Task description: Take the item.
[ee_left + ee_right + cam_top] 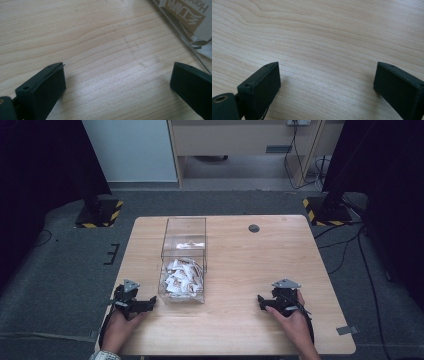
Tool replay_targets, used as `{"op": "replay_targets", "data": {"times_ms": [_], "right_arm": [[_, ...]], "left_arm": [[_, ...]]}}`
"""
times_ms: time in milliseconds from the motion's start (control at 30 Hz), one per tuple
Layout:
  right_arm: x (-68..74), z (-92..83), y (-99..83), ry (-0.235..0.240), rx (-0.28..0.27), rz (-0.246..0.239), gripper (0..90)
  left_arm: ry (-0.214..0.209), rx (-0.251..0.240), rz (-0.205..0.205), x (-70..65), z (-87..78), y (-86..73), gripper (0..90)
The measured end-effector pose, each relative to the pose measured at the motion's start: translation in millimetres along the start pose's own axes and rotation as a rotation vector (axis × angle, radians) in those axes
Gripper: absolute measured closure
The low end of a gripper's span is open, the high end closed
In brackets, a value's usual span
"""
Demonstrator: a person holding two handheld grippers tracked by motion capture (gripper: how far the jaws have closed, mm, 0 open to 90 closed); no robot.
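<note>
Roughly by size: wooden table [240, 270], light grain. Clear plastic box [183, 260], tall, open-topped, left of centre, w/ crumpled white-and-tan paper packets [182, 277] piled in its near half. Left gripper [131, 300] just left of box's near corner, jaws spread, nothing btwn. Right gripper [280, 301] near right, well apart from box, jaws spread, empty.

A clear box [183, 261] with white packets [182, 277] inside stands on the wooden table [260, 270]. The left gripper [131, 299] rests just beside it, and the right gripper [280, 301] lies well apart.
</note>
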State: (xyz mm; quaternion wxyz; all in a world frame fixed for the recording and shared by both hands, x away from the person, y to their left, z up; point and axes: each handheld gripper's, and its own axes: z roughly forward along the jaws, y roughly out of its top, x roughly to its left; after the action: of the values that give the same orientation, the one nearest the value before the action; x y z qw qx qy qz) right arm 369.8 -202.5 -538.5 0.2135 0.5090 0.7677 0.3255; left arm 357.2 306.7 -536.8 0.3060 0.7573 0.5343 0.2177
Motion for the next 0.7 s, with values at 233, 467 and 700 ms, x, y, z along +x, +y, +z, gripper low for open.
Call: {"op": "replay_targets", "data": {"times_ms": [233, 467, 700], "right_arm": [[-0.2, 0.0, -0.1, 0.000, 0.000, -0.003, 7.4], [-0.2, 0.0, -0.1, 0.000, -0.001, -0.003, 7.4], [0.0, -0.6, -0.4, 0.000, 0.001, 0.000, 7.4]], "left_arm": [[0.000, 0.000, 0.000, 0.0, 0.0, 0.0, 0.0], [0.000, 0.000, 0.000, 0.0, 0.0, 0.0, 0.0], [0.000, 0.000, 0.000, 0.0, 0.0, 0.0, 0.0]]}}
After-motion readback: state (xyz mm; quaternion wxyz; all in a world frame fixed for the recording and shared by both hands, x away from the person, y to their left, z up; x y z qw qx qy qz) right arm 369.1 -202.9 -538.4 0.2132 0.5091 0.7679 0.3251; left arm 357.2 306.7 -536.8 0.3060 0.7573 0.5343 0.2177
